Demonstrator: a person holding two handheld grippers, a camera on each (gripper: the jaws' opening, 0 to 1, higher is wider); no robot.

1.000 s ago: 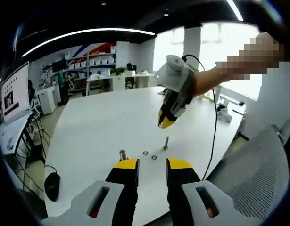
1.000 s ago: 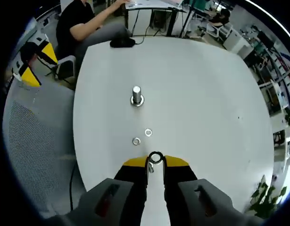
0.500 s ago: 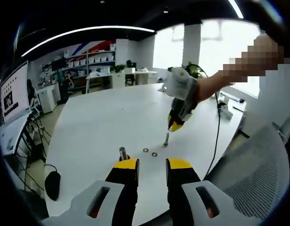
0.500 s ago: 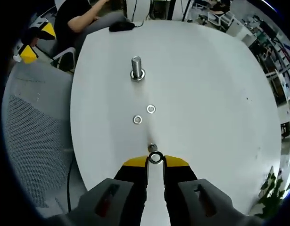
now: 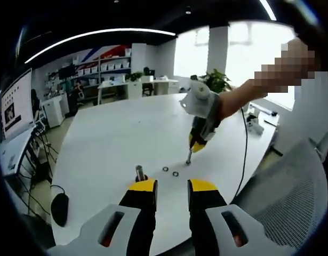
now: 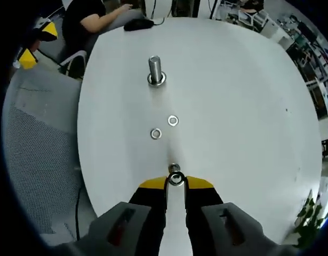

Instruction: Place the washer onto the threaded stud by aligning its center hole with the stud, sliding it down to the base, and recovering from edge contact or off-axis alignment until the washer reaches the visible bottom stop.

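Two grippers: right gripper (image 6: 175, 183) pinches washer (image 6: 176, 178) just above stud (image 6: 174, 168), needing centred lowering; left gripper (image 5: 172, 185), jaws spread, idles.

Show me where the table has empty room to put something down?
The white table is bare on the wide side away from the mesh chair. It is crowded along the middle line: the tall stud, two loose washers, and the right tongs holding a washer over a small stud.
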